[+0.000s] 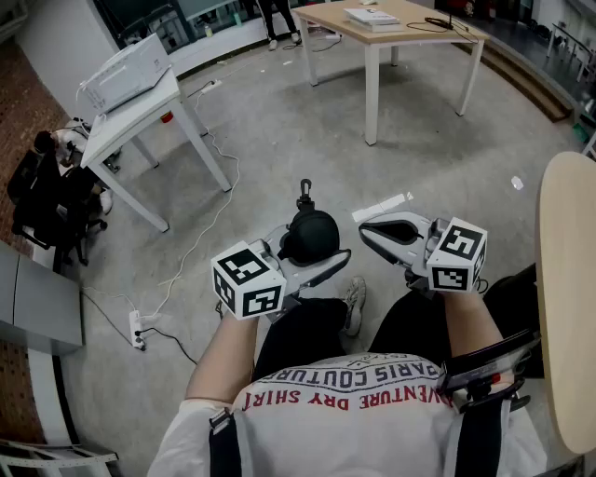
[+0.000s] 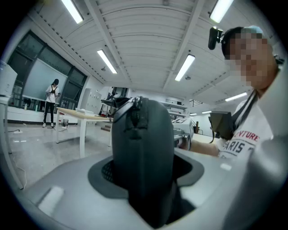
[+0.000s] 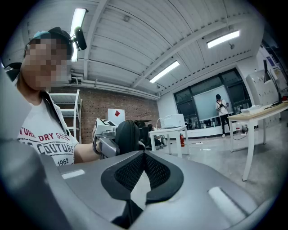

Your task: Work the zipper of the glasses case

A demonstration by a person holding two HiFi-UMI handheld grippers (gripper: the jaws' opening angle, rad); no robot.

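Note:
A black, rounded glasses case stands upright between the jaws of my left gripper, above the person's lap. Its zipper pull sticks up from the far end. In the left gripper view the case fills the gap between the jaws, with the zipper slider near its top edge. My right gripper hovers just right of the case, apart from it, shut with nothing in it. In the right gripper view its pads meet, and the case shows beyond them, held by the left gripper.
A white table with a printer stands at the left, and a wooden table stands farther back. A round wooden tabletop edges in at the right. A power strip with cable and a paper strip lie on the floor.

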